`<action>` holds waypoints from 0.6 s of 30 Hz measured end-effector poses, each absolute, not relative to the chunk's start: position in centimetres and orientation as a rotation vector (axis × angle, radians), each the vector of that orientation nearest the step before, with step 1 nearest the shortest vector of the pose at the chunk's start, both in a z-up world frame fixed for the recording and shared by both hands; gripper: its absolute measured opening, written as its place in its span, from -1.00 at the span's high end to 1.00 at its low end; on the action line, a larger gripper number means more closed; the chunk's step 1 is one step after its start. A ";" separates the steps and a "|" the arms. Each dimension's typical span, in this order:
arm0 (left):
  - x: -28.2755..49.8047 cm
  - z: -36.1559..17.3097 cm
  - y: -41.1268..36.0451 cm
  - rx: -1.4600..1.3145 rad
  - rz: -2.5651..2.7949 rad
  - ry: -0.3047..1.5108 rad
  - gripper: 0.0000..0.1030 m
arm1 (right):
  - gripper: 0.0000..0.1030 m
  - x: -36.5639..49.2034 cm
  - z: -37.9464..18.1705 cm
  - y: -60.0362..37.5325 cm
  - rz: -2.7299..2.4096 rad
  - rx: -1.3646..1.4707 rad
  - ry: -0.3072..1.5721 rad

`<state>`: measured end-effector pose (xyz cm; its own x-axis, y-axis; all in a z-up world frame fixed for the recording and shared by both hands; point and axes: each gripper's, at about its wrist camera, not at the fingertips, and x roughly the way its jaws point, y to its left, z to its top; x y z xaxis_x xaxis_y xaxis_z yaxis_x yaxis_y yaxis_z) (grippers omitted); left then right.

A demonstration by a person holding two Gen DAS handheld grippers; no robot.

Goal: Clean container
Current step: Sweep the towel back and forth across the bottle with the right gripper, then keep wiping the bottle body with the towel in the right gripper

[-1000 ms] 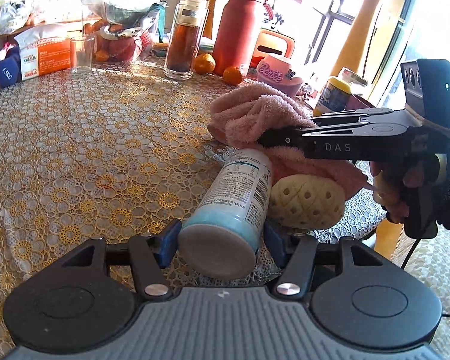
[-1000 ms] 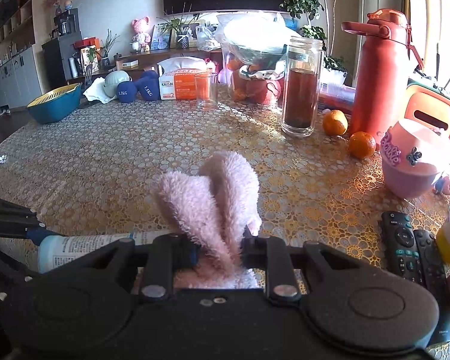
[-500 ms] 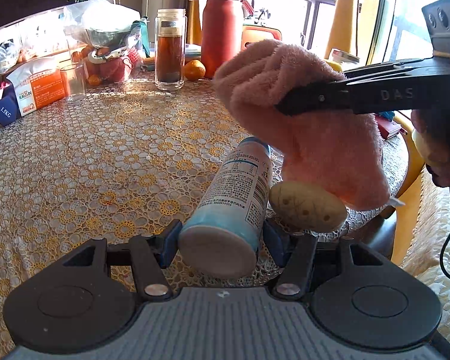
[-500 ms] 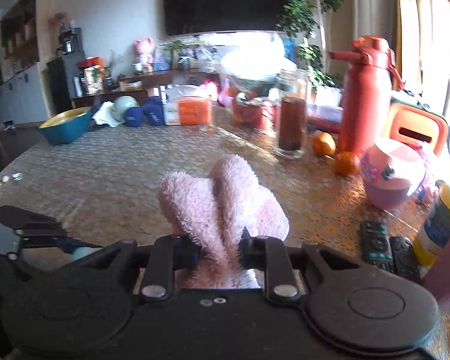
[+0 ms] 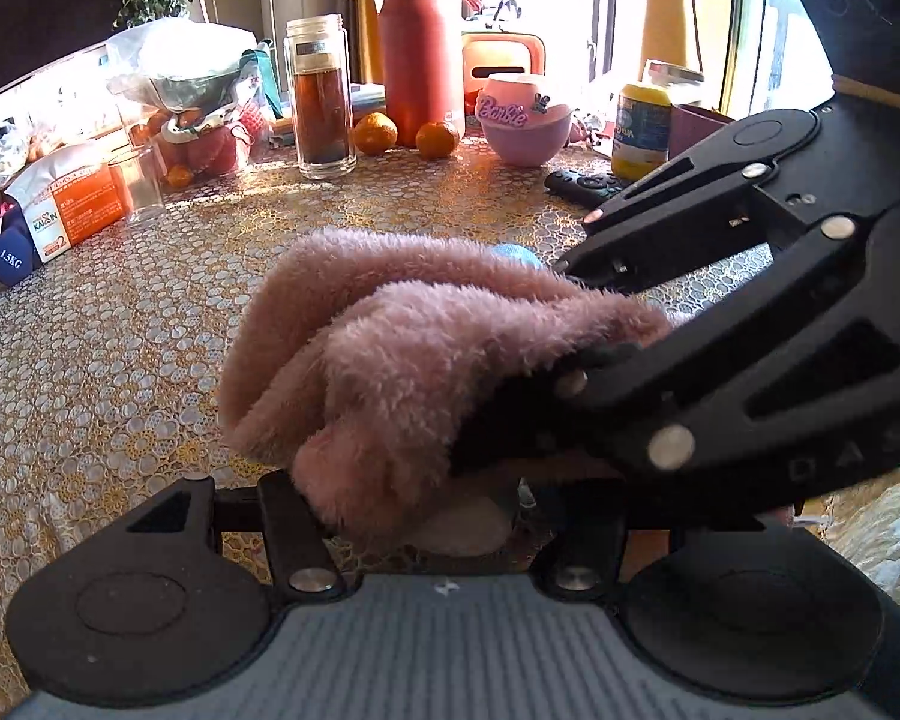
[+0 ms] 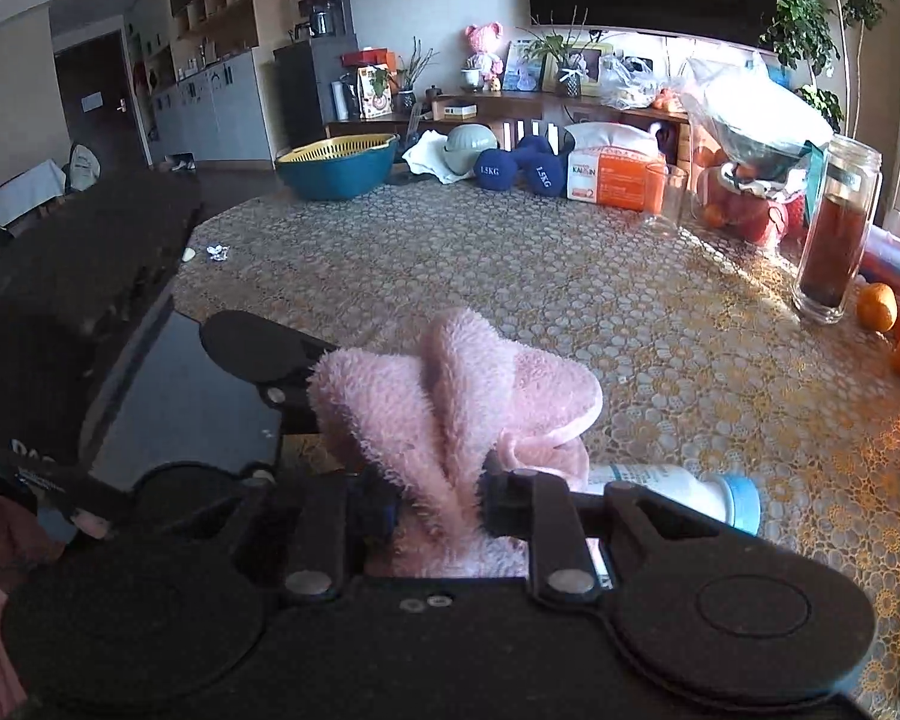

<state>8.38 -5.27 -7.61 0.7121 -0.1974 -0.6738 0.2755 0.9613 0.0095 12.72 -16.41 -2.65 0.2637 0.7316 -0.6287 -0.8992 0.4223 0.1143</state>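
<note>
A white bottle with a light-blue cap [image 6: 678, 489] lies level above the table, held at its base end by my left gripper [image 5: 444, 522], which is shut on it. In the left wrist view only the pale base [image 5: 468, 531] and a bit of the blue cap [image 5: 513, 253] show. A fluffy pink cloth [image 5: 402, 360] is draped over the bottle's top and hides most of it. My right gripper [image 6: 441, 498] is shut on the cloth [image 6: 450, 414] and comes in from the right as a black body [image 5: 750, 360] across the bottle.
On the lace-covered table [image 5: 120, 372] the far side holds a glass jar of dark liquid [image 5: 321, 102], a red flask [image 5: 423, 42], oranges [image 5: 376, 133], a pink bowl [image 5: 525, 120], a yellow bottle [image 5: 641, 129], a remote [image 5: 582, 183], an empty glass [image 6: 666, 195], an orange tissue box [image 6: 615, 177], dumbbells [image 6: 519, 168] and a blue basket [image 6: 336, 165].
The right gripper has carried the pink cloth from beside and above the bottle down onto it. The yellow lump next to the bottle is no longer in view.
</note>
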 end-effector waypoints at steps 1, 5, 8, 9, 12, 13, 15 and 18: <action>8.3 -7.7 -5.3 0.111 -0.264 0.733 -0.13 | 0.58 13.1 -2.8 -16.5 1.111 -0.290 0.678; 8.4 -7.7 -5.1 0.106 -0.270 0.732 -0.13 | 0.58 14.9 -3.1 -17.3 1.049 -0.283 0.679; 8.5 -7.7 -4.9 0.101 -0.274 0.728 -0.13 | 0.58 16.8 -3.4 -18.4 0.994 -0.247 0.691; 8.5 -7.7 -4.9 0.100 -0.276 0.726 -0.13 | 0.58 17.5 -3.5 -18.8 0.979 -0.223 0.699; 8.4 -7.8 -4.8 0.095 -0.280 0.726 -0.13 | 0.57 19.0 -3.8 -19.9 0.913 -0.197 0.709; 8.4 -7.8 -4.8 0.095 -0.280 0.724 -0.13 | 0.58 19.5 -3.9 -20.3 0.902 -0.179 0.712; 8.5 -7.8 -4.8 0.093 -0.281 0.725 -0.13 | 0.60 20.1 -4.2 -21.3 0.890 -0.126 0.724; 8.6 -7.6 -4.4 0.054 -0.293 0.724 -0.14 | 0.59 20.2 -4.3 -21.6 0.874 -0.105 0.719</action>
